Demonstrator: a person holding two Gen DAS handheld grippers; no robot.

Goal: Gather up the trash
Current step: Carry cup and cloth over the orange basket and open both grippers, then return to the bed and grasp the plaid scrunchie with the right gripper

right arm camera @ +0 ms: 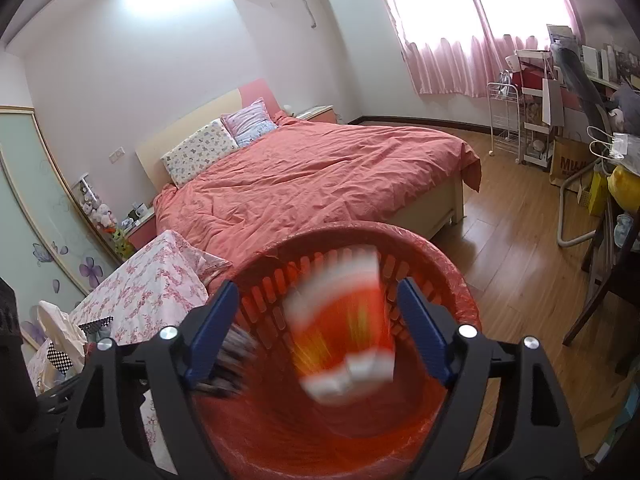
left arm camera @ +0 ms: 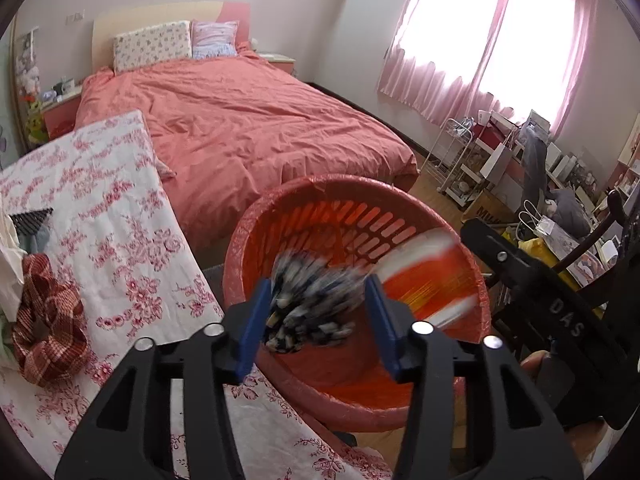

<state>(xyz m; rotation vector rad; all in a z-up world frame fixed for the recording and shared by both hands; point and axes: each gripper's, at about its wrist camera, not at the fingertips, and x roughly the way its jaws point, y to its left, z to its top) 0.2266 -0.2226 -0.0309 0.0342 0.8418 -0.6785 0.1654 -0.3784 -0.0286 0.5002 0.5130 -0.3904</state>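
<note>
- My left tongs [left arm camera: 318, 316] stand spread wide over the red slotted plastic basket lined with a thin red bag [left arm camera: 280, 220]; a crumpled dark-and-white patterned wrapper [left arm camera: 310, 308] sits blurred between the blue pads, and I see no pad touching it, so I judge it is falling free.
- My right tongs [right arm camera: 318, 328] are spread too, with a red, white and yellow packet [right arm camera: 344, 328] smeared by motion between the fingers, clear of both and over the mouth of the basket.
- Both pieces look light and thin, soft enough to crush; I expect them to flutter more than drop, so they need to be let go low and over the middle of the basket.
- If I must take one up again, I would pinch a crumpled ridge or a folded edge, not a flat glossy face, which I judge would slip off my pads.
- The basket looks stiff but light and could tip if I knock its rim; the liner is flimsy and may snag on a finger.
- The basket stands just beside the white cloth with red flowers [left arm camera: 120, 208] and near the bed under a coral quilt [left arm camera: 248, 120].
</note>
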